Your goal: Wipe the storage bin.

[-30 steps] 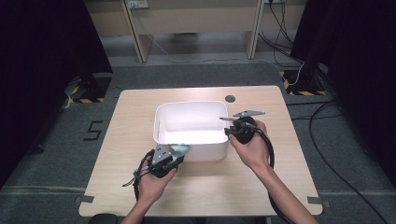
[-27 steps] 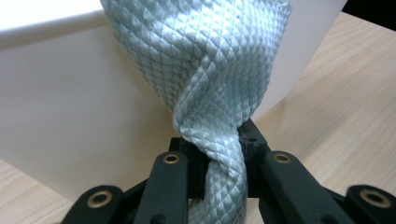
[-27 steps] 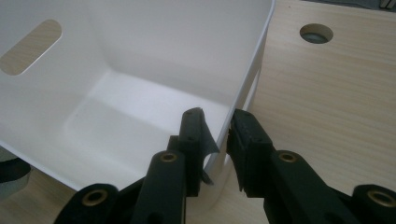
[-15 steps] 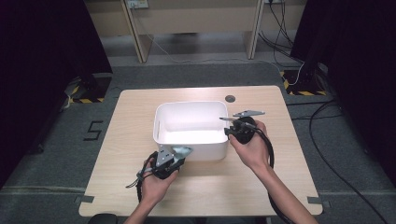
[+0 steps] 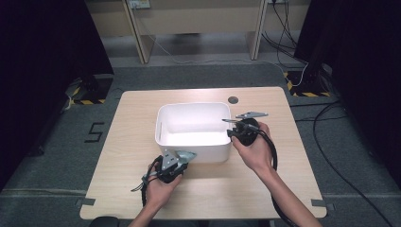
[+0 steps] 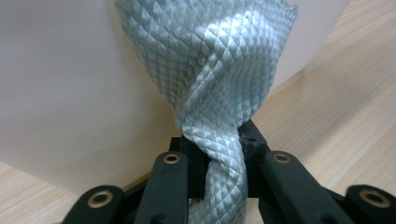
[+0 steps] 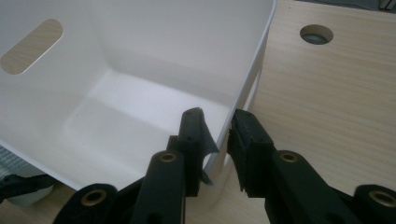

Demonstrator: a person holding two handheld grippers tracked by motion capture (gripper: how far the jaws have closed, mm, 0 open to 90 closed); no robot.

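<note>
Evidently soft, light and limp, the pale quilted cloth [image 6: 219, 88] is clamped between the left gripper [image 6: 219, 161] jaws against the white bin [image 7: 254, 70] wall, whose thin, stiff rim the right gripper [image 7: 217, 135] pinches.

Cloth [image 6: 219, 88] top cut off by edge; bin [image 7: 140, 70] left side cropped.
</note>
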